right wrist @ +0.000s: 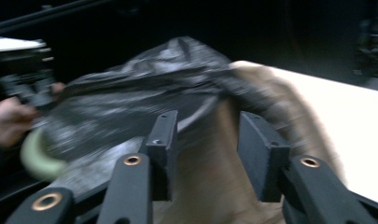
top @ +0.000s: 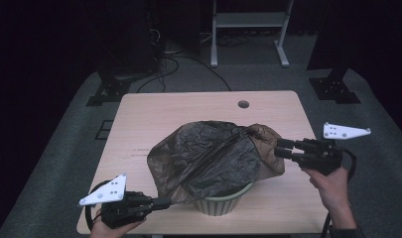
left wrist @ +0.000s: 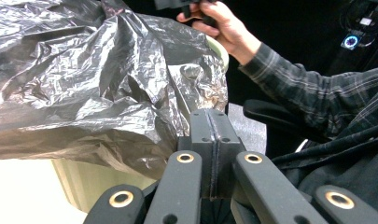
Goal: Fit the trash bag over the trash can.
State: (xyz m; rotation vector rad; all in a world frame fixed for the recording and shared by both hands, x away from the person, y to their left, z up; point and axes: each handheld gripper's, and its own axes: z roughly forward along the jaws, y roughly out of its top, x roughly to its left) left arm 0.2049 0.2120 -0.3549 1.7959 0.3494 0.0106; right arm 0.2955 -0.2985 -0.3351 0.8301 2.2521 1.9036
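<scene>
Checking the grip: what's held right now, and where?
The left hand-held gripper pinches the crumpled dark plastic bag at its near edge; the right holds nothing.

- One dark plastic bag (top: pixel 213 153) is lying in the middle of the high view.
- One green pot (top: pixel 223 202) is sitting under it.
- Two grippers, left gripper (top: pixel 161 202) and right gripper (top: pixel 279 148), are showing.
- One table (top: pixel 188 106) is holding everything.
</scene>
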